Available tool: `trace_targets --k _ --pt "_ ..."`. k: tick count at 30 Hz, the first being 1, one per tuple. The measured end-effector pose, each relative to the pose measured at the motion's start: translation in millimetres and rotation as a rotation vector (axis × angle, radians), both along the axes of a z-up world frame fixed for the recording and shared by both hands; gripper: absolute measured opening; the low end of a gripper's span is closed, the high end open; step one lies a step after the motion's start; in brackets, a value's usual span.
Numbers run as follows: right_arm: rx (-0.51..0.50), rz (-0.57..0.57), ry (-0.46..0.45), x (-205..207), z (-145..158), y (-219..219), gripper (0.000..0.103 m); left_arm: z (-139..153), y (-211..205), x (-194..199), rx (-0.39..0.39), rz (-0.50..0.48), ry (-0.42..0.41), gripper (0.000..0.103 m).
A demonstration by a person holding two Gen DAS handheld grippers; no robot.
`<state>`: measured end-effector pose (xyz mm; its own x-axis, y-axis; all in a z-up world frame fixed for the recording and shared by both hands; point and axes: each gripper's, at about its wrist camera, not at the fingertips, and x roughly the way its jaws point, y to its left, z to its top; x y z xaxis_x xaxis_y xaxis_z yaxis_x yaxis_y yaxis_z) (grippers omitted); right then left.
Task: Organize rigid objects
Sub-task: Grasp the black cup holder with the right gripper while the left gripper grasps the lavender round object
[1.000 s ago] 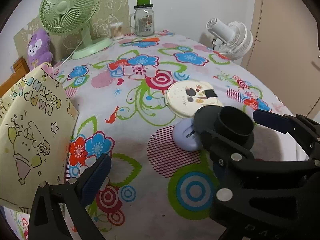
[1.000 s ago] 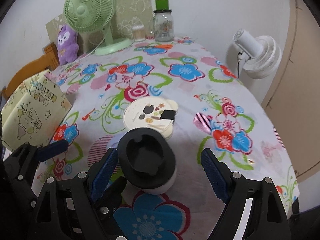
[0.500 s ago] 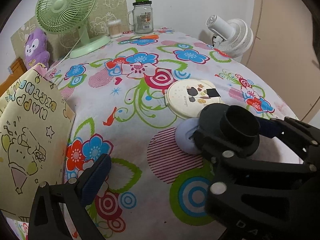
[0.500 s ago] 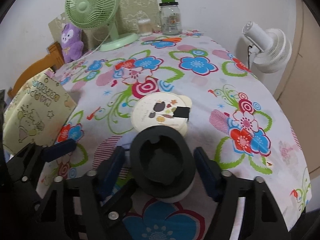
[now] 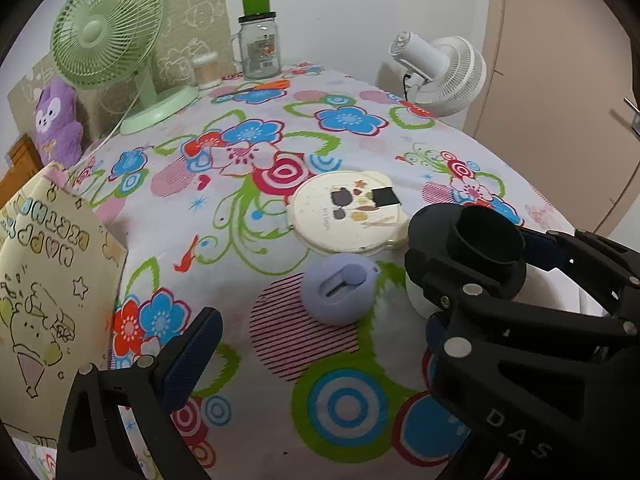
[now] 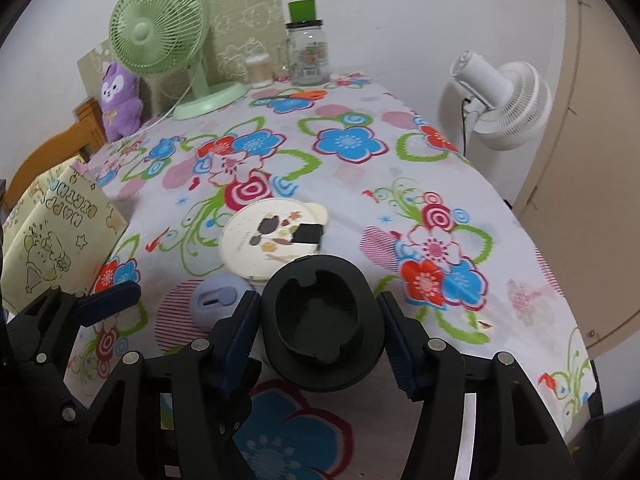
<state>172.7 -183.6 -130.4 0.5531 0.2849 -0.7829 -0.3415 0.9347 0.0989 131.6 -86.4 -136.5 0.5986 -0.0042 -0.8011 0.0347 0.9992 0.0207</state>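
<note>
Floral tablecloth point(image 6: 352, 144) covers the whole work surface, with a green desk fan point(image 6: 160, 24), a glass jar point(image 6: 308, 56) and a purple plush toy point(image 6: 118, 100) ranged along the far wall and a white fan point(image 6: 504, 104) standing off the right edge. A yellow gift bag point(image 5: 48, 280) is seen at the left edge. Near the front centre a round cream tin point(image 6: 272, 240) lies flat, and a small lilac pod point(image 5: 340, 292) sits just beside it.

The black-lidded white container point(image 6: 320, 324) stands upright between the blue pads of the right gripper point(image 6: 318, 330). The jaws are closing; both pads appear to sit at the lid's rim, though firm contact cannot be confirmed.

The left gripper point(image 5: 312, 352) is held wide apart, grasping nothing.

Risk is judged as follows: the grip falls on the wide lid rather than the body, so the lid may detach or the container may tilt if lifted. The lilac pod, close beside the left pad, may be nudged.
</note>
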Motion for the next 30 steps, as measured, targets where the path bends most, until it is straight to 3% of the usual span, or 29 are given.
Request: trace_targets --k 7,10,13,16,18,19,30 --pt "-0.001 -0.042 -0.011 -2.5 2.3 -15.0 0.062 -1.2 -6.9 7.0 0.02 -0.014 0.0 0.1" --pt "0.012 -0.059 -0.003 -0.2 2.1 -19.1 0.062 -3.2 -8.6 10.9 0.031 -0.016 -0.003 0.094" --pt "0.018 -0.067 0.001 1.2 1.2 -20.3 0.062 -2.2 -9.3 15.1 0.012 -0.03 -0.006 0.082" --pt "0.021 -0.071 0.002 2.7 1.1 -19.6 0.062 -1.0 -10.4 16.9 -0.02 -0.056 -0.005 0.065" --pt "0.025 -0.075 0.004 3.9 1.3 -19.2 0.062 0.3 -11.8 16.6 -0.036 -0.071 -0.004 0.048" --pt "0.025 -0.074 0.005 4.5 1.3 -18.5 0.062 1.0 -12.1 16.2 -0.036 -0.07 -0.006 0.045" --pt "0.022 -0.065 -0.007 -1.3 7.8 -6.4 0.062 8.5 -1.2 5.9 -0.018 -0.039 -0.016 0.044"
